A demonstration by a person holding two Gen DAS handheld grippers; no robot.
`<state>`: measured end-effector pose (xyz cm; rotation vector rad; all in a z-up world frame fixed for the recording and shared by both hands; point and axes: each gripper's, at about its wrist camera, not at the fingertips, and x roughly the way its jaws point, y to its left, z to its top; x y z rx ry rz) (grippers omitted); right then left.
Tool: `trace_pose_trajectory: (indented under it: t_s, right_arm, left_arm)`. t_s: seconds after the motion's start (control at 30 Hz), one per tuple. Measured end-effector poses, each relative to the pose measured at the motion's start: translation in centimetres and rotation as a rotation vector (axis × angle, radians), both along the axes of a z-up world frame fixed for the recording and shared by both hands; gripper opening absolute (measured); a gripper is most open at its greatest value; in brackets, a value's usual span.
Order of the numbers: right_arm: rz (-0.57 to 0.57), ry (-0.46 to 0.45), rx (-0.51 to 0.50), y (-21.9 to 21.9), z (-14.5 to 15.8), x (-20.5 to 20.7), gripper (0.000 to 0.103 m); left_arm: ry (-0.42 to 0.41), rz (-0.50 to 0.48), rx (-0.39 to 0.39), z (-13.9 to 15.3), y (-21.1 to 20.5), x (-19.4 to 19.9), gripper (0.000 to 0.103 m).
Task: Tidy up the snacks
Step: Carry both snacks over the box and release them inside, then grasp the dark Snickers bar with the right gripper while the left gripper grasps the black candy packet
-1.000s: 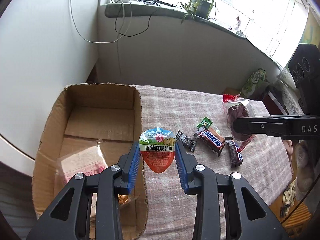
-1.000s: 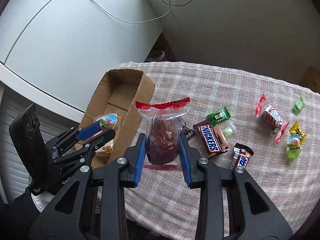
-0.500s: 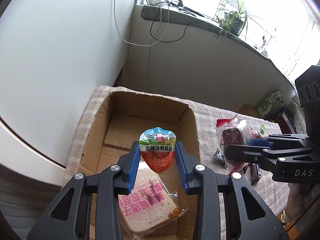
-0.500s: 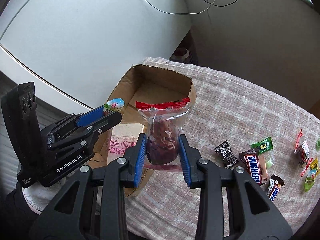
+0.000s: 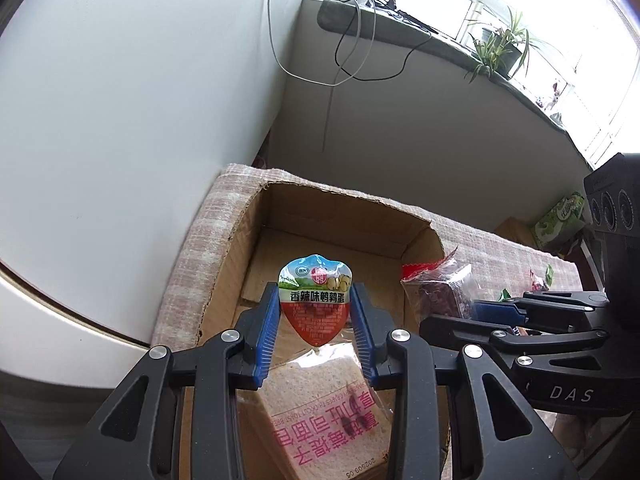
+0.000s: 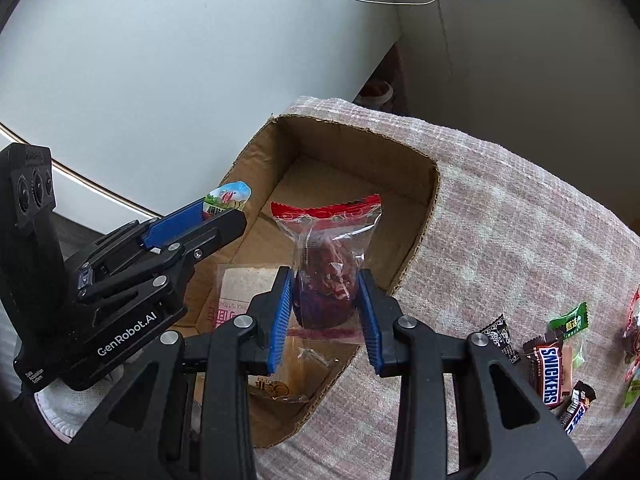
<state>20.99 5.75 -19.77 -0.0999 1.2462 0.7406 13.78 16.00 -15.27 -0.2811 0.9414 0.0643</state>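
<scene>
Carried from the tablecloth [image 6: 500,216] to above the cardboard box [image 5: 320,216], egg packet [image 5: 315,300] pinched by left gripper [image 5: 315,322], date bag [image 6: 328,276] by right gripper [image 6: 325,316], ready for dropping in

Left gripper [image 5: 315,320] is pointed steeply down, blue pads clamped on a small heart-shaped packet [image 5: 315,300]. Right gripper [image 6: 325,312] is likewise tilted down, pads pressed on a clear bag of dark snacks [image 6: 326,276]. In the right wrist view the left gripper is seen at 9 o'clock, just beside.
</scene>
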Motion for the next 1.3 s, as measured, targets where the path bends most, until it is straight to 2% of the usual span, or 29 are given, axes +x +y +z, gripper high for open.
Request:
trace_pose_trajectory:
  t_s: [0.23,0.57,0.63,0.67,0.7,0.77,0.83,1.07,1.3]
  right_arm:
    - [0.006,0.0,-0.007,0.7,-0.6,0.1,0.035]
    - [0.003,-0.008,-0.003,-0.4,0.3,-0.3,0.037]
    - [-0.001,-0.011,-0.002,-0.9,0.6,-0.3,0.037]
    - [-0.005,-0.015,0.0,-1.1,0.7,-0.4,0.041]
    - [-0.011,-0.021,0.003,-1.4,1.0,-0.5,0.05]
    - [-0.021,-0.034,0.014,-2.1,1.6,-0.7,0.058]
    - [-0.028,-0.036,0.019,-2.7,2.0,-0.9,0.058]
    - [-0.08,-0.056,0.039,-6.6,3.4,-1.6,0.058]
    - [-0.171,-0.084,0.029,-13.1,4.4,-2.5,0.058]
  left_arm:
    - [0.019,0.007,0.007,-0.1,0.0,0.5,0.037]
    - [0.018,0.015,0.012,0.0,0.1,0.3,0.039]
    - [0.02,0.02,0.01,0.1,0.2,0.3,0.047]
    - [0.017,0.024,0.01,0.1,0.2,0.3,0.051]
    - [0.013,0.027,0.009,0.2,0.3,0.1,0.052]
    - [0.015,0.028,0.011,0.3,0.4,0.1,0.052]
    - [0.013,0.033,0.014,0.5,0.4,-0.1,0.052]
    - [-0.012,0.022,0.023,1.6,-0.5,-0.8,0.052]
    - [-0.043,-0.021,0.007,2.7,-2.7,-1.6,0.052]
